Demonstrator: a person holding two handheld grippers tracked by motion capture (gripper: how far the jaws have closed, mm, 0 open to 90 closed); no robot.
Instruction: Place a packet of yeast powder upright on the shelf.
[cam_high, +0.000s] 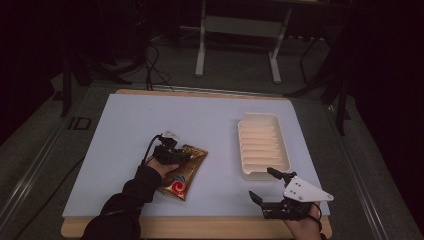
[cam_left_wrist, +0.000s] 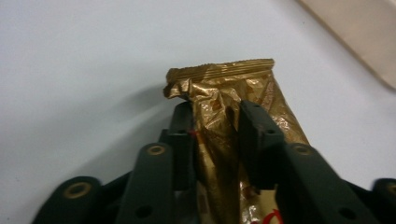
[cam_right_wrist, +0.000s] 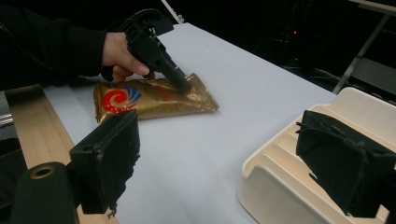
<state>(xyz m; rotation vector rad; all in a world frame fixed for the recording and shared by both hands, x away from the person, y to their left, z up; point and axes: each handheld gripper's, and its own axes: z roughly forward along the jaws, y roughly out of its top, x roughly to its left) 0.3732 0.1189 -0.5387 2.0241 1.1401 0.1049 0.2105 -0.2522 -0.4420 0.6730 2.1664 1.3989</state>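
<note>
On the white table (cam_high: 125, 150), left gripper (cam_left_wrist: 215, 126) clamped on gold snack packet (cam_left_wrist: 224, 88), right gripper (cam_right_wrist: 215, 158) wide apart, holding nothing, beside cream tray (cam_right_wrist: 289, 163)

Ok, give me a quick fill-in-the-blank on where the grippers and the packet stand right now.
1. The left gripper is shut on the ____ foil packet.
2. The right gripper's jaws stand ____, holding nothing.
3. The ribbed cream tray holds ____.
4. The packet lies to the ____ of the tray in the high view.

Missing words: gold; open; nothing; left
</note>
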